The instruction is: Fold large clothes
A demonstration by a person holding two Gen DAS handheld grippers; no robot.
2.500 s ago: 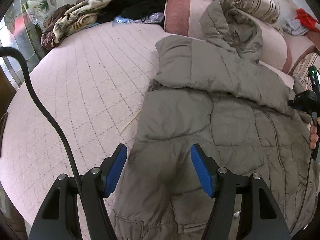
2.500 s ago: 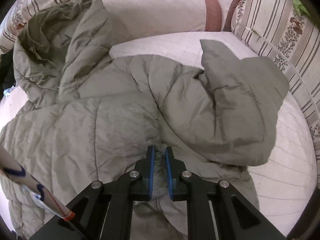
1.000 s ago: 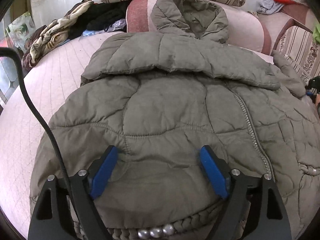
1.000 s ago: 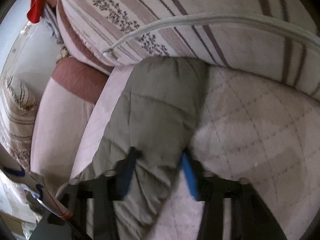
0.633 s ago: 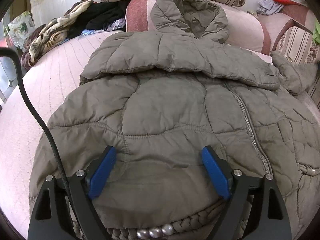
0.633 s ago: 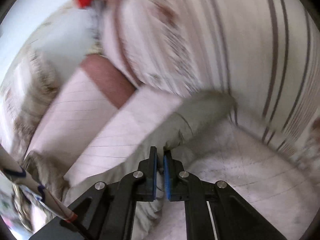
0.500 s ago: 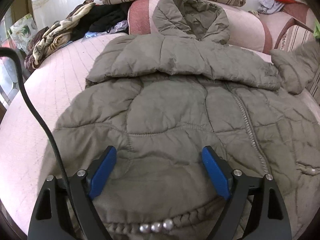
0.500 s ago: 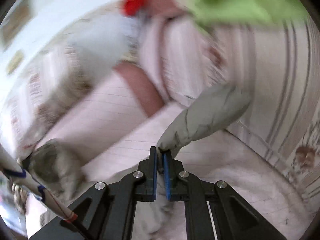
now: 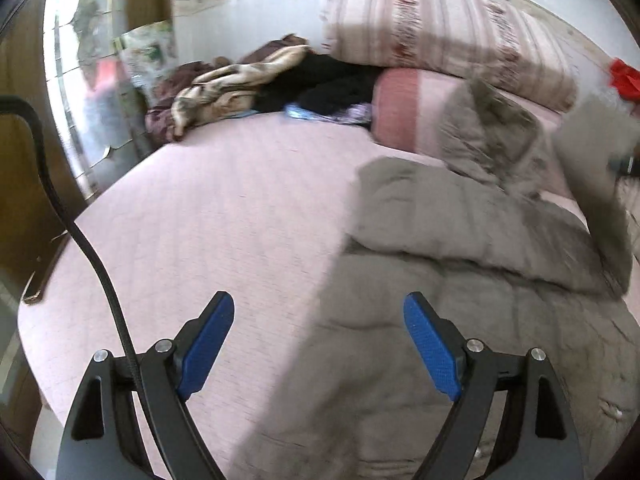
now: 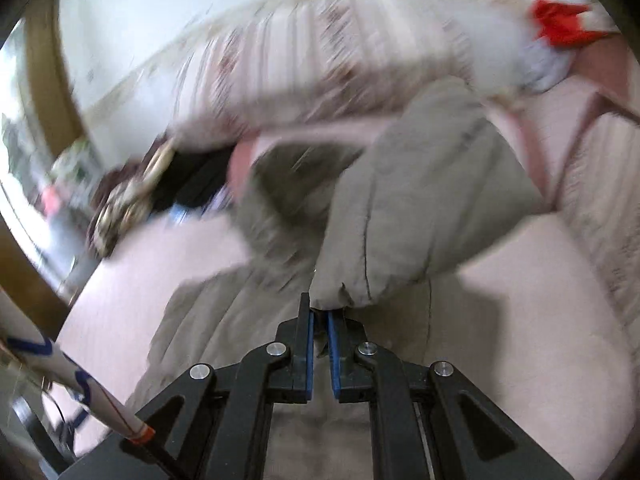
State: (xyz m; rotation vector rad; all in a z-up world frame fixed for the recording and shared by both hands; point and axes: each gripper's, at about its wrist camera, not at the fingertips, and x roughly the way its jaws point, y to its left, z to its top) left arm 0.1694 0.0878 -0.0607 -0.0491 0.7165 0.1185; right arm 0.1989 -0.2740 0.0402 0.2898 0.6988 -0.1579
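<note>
A grey-green quilted jacket [image 9: 460,308] lies spread on the pink bed, its hood [image 9: 492,136] propped against a pink bolster. My left gripper [image 9: 318,320] hangs open above the jacket's left edge, with nothing between its blue pads. My right gripper [image 10: 319,322] is shut on the cuff of the jacket's sleeve [image 10: 404,220] and holds that sleeve lifted off the bed. In the left wrist view the raised sleeve [image 9: 600,184] hangs at the far right. Both views are motion-blurred.
A striped bolster [image 9: 440,40] lies along the bed's head. A heap of dark and patterned clothes [image 9: 256,80] sits at the back left. Bare pink bedspread [image 9: 208,216] stretches left of the jacket. A red cloth [image 10: 560,20] lies at the back right.
My right gripper closed on the sleeve cuff, then rose and swung with it over the jacket. My left gripper drew away left and up, so bare bed now fills its view.
</note>
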